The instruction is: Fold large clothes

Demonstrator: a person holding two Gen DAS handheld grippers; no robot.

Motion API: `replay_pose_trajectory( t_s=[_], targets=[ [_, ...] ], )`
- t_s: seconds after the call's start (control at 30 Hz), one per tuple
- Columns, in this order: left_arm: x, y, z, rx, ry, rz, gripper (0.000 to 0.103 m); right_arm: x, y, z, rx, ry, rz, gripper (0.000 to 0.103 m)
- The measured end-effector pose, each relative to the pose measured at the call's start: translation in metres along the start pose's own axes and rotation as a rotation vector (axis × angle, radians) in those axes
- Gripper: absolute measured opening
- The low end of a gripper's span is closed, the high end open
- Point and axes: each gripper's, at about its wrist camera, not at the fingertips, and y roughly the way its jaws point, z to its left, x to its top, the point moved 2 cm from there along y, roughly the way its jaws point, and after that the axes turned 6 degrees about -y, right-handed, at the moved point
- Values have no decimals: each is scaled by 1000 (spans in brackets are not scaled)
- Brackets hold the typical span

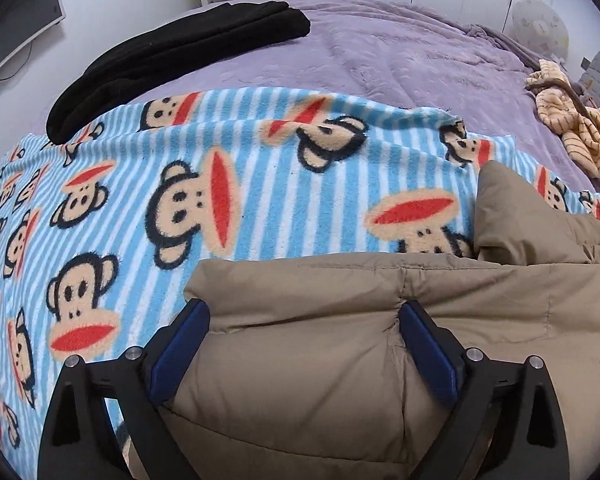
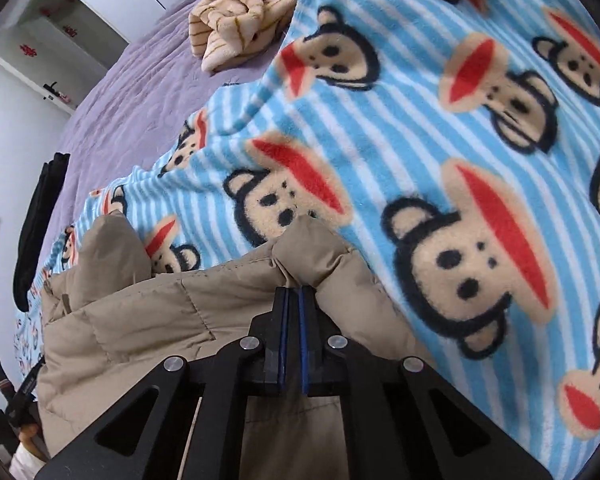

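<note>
A: Where is the padded tan coat [image 1: 340, 320]?

B: On the striped monkey blanket [image 1: 220, 160] spread over the bed [image 1: 400, 52], at the blanket's near edge. The right tool [image 2: 294, 292] is pinched tight on a puckered fold of the coat's edge, likely to anchor it. The left tool [image 1: 304, 312] stands wide, its blue pads [image 1: 428, 344] either side of the padding, not pressing.

A: Anything unclear?

B: The coat's lower part is cut off beneath both tools, so its whole layout can't be told.
</note>
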Motion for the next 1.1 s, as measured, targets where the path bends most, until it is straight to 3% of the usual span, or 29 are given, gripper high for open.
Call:
replay_pose_trajectory(
  t_s=[0.13, 0.3, 0.43, 0.47, 0.6, 0.77, 1.0, 1.1],
  targets=[
    [1, -1, 5, -21, -9, 33, 100, 2, 4, 11, -56, -47, -2, 3],
    [-5, -30, 2, 30, 37, 44, 100, 1, -15, 12, -36, 42, 4, 11],
    [-22, -59, -3, 7, 82, 48, 100, -11, -47, 25, 18, 49, -29, 50],
    [-28, -67, -3, 3, 87, 47, 100, -16, -55, 30, 31, 34, -37, 53],
    [-49, -89, 0, -19, 64, 68, 102, -45, -80, 47, 79, -9, -37, 55],
    [-82, -111, 7, -38, 13, 112, 102, -88, -97, 51, 136, 40, 4, 60],
    [-122, -130, 13, -24, 7, 171, 102, -137, -118, 46, 147, 71, 25, 60],
    [-132, -135, 16, -35, -16, 192, 102, -153, -122, 42, 163, 104, 33, 68]
  ],
)
